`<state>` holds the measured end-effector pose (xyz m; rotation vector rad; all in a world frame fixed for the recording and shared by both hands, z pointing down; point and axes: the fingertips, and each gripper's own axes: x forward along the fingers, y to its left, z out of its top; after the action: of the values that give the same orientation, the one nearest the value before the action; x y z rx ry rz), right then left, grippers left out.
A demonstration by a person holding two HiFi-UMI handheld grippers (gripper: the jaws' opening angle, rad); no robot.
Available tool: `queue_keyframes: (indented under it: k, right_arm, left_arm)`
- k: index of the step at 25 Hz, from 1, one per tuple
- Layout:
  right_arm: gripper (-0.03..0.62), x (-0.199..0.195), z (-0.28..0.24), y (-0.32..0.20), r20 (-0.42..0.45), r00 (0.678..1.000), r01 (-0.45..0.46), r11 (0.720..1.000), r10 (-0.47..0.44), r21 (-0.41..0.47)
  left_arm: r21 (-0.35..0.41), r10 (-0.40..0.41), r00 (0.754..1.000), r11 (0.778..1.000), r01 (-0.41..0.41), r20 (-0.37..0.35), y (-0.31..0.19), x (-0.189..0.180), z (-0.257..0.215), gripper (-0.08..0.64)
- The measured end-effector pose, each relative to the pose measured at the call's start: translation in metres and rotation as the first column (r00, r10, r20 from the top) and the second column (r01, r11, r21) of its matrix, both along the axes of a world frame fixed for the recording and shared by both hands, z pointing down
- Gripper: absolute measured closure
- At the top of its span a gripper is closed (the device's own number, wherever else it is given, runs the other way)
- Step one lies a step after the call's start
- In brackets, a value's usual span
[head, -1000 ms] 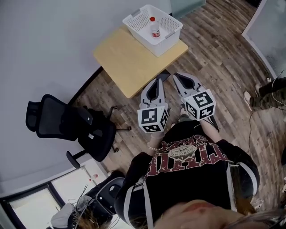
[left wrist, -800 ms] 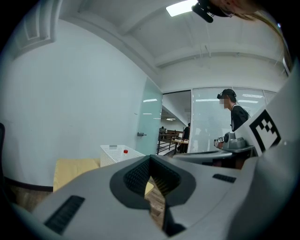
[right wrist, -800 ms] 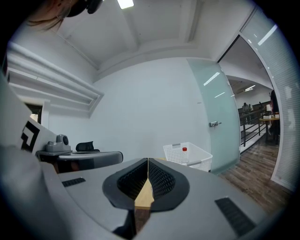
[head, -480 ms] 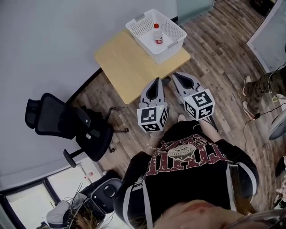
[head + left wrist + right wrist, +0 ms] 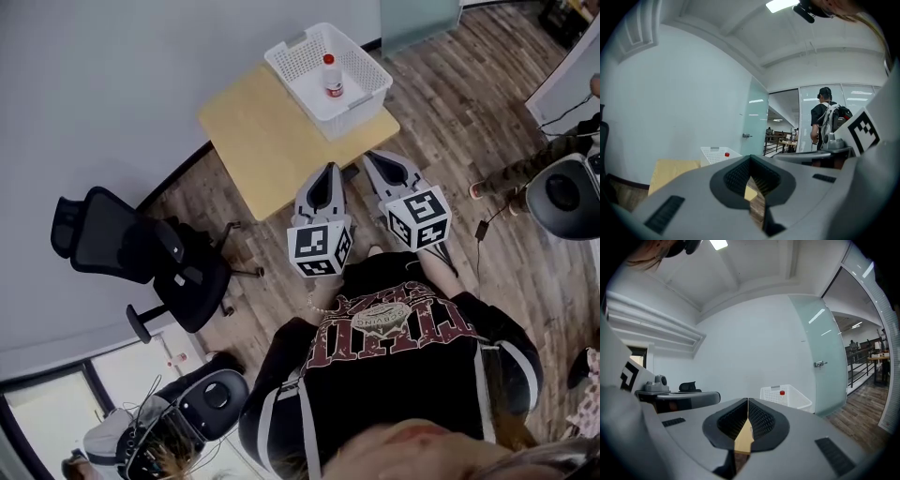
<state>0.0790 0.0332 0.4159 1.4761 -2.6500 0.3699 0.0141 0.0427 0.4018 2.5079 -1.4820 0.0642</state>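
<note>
I hold both grippers side by side in front of my body, above the wooden floor, just short of a small light-wood table (image 5: 267,131). The left gripper (image 5: 327,170) is shut and empty, its tips near the table's front corner. The right gripper (image 5: 371,157) is also shut with nothing in it. A white perforated basket (image 5: 359,90) stands on the table's far corner, with a small red-capped bottle (image 5: 330,76) upright inside. The basket (image 5: 714,153) and the bottle cap (image 5: 726,154) show in the left gripper view, and the basket (image 5: 793,399) and bottle (image 5: 782,394) in the right gripper view too.
A black office chair (image 5: 141,258) stands at the left by the grey wall. A person with a backpack (image 5: 827,123) stands at the right; the backpack (image 5: 562,192) shows in the head view. A frosted glass door (image 5: 825,357) lies beyond the table.
My view has shifted slightly, with the table a little farther up the frame. The person at the right has turned and moved closer. Both grippers stay shut in the same pose.
</note>
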Motion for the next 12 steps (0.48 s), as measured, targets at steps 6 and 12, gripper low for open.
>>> queue_keyframes:
  k: [6, 12]
  right_arm:
    - [0.574, 0.005, 0.0, -0.007, 0.004, 1.0, 0.007, 1.0, -0.007, 0.004]
    - [0.574, 0.01, 0.001, -0.02, 0.008, 1.0, -0.008, 1.0, 0.008, 0.0]
  left_arm:
    - [0.001, -0.012, 1.0, 1.0, 0.012, 0.005, -0.007, 0.003, -0.001, 0.512]
    - [-0.001, 0.007, 1.0, 1.0, -0.007, 0.003, -0.022, 0.009, 0.0, 0.512]
